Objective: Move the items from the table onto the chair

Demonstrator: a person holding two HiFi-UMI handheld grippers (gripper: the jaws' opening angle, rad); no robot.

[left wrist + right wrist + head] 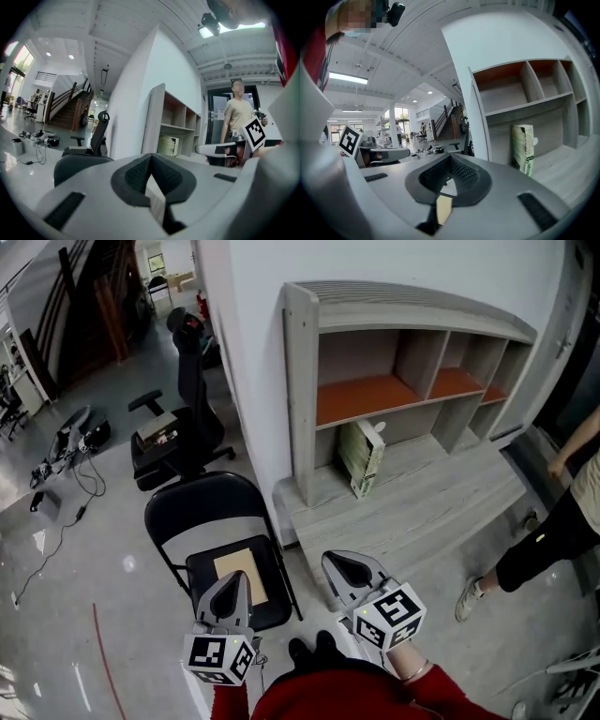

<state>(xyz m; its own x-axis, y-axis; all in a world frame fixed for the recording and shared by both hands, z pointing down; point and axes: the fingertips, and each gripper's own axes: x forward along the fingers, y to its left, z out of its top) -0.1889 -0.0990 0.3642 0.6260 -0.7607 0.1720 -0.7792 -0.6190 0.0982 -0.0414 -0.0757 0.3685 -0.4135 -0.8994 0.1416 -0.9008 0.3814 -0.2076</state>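
A green and white package (pixel 361 457) stands upright on the grey desk (pixel 422 512), leaning by the shelf unit's left side; it also shows in the left gripper view (pixel 168 144) and the right gripper view (pixel 523 147). Left of the desk stands a black folding chair (pixel 206 512) with a flat tan board (pixel 251 568) on its seat. My left gripper (pixel 238 579) (pixel 151 157) hovers over the seat's front, shut and holding nothing. My right gripper (pixel 339 563) (pixel 450 157) is beside it, in front of the desk's near edge, shut with nothing between its jaws.
A black office chair (pixel 183 427) carrying a box stands behind the folding chair. Cables and gear (pixel 66 446) lie on the floor at the left. A person (pixel 553 531) stands by the desk's right end. The shelf compartments (pixel 375 395) are bare.
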